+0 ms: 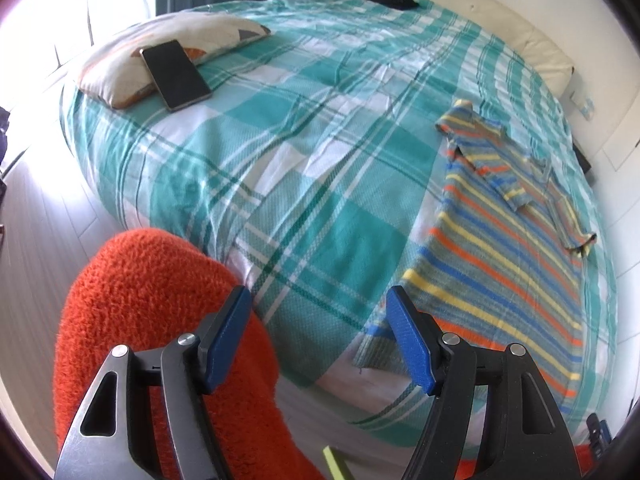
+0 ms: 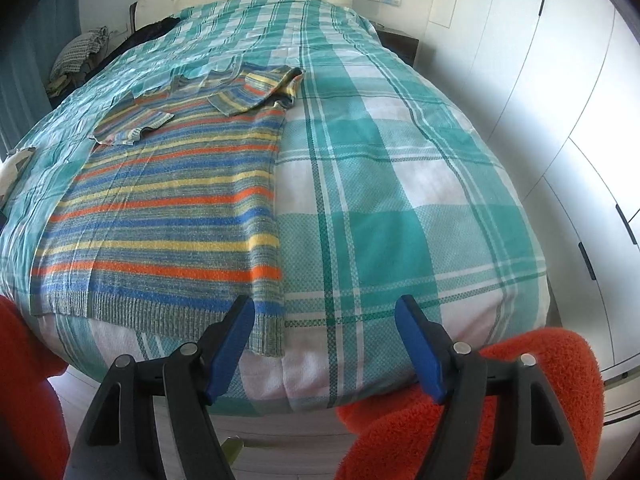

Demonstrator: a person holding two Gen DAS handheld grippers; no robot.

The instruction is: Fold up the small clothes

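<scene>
Left wrist view: left tongs, jaws apart, nothing between them, above the bed's near edge. Striped knit sweater lies flat on the bed, to the right, both sleeves folded across the chest. Phone leans on a pillow at far left. Orange fleece sleeve at lower left.

Right wrist view: right tongs, jaws apart, empty, just off the sweater's ribbed hem corner. White wardrobe doors at right.

Step in hand, judged: sleeves in, body fold pending. Next move calls for each tongs to pinch a hem corner and carry the hem up toward the collar.
</scene>
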